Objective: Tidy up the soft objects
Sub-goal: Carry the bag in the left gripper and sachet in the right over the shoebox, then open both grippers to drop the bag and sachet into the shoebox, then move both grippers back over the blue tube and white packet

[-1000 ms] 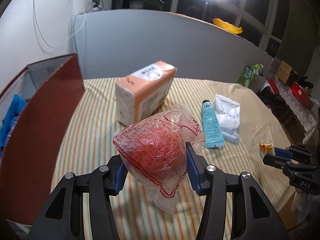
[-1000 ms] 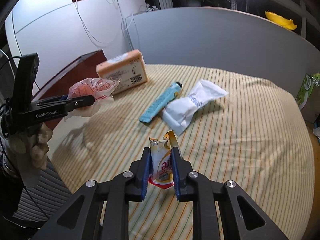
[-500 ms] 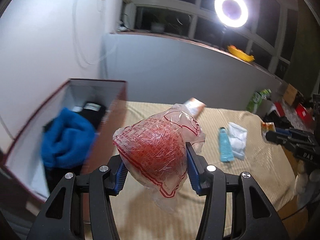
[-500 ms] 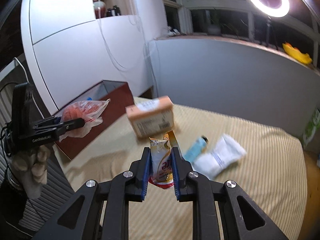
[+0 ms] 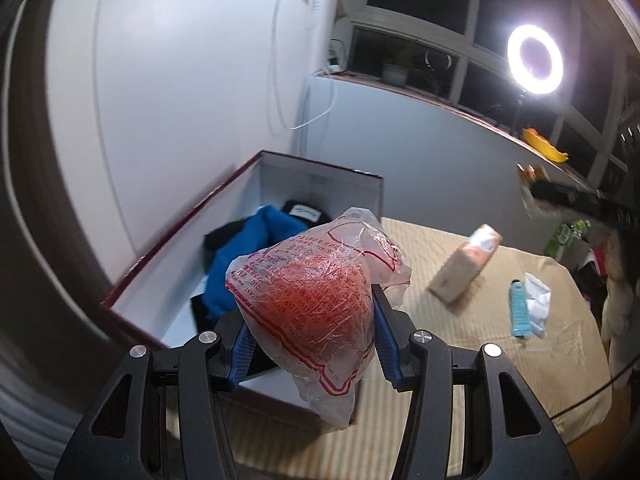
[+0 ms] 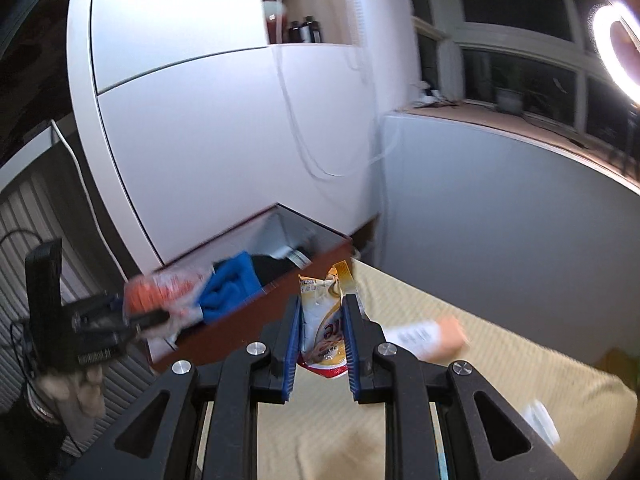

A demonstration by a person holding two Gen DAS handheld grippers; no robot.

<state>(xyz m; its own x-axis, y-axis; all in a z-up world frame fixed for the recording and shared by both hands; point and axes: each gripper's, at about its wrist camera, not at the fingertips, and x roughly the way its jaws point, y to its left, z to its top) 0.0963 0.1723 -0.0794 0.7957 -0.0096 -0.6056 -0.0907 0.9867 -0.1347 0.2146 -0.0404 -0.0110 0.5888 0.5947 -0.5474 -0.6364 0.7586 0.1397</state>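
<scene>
In the left wrist view, the left gripper [image 5: 310,338] was clamped on a red soft lump in a thin printed plastic bag [image 5: 316,300], its blue pads [image 5: 242,346] pressing the bulge from both sides. That bag looked light and squashy, with slippery, crinkly film and a loose tail hanging below the jaws, so the hold across the fullest part seemed the safest place, since a grip on film alone would likely slide. The gripper hung above the near corner of the open maroon box [image 5: 320,176], pointing forward and down over it; a blue cloth [image 5: 248,256] and something dark lay inside. On the striped tablecloth [image 5: 460,360] beyond lay a tissue pack [image 5: 466,270], a blue tube [image 5: 519,310] and a white pouch [image 5: 536,304]. In the right wrist view, the right gripper [image 6: 322,344] was closed on a small yellow-and-white sachet [image 6: 324,320], gripped by its lower half with the top standing free; it appeared light, flat and floppy. This gripper was raised above the table, aimed toward the box.
</scene>
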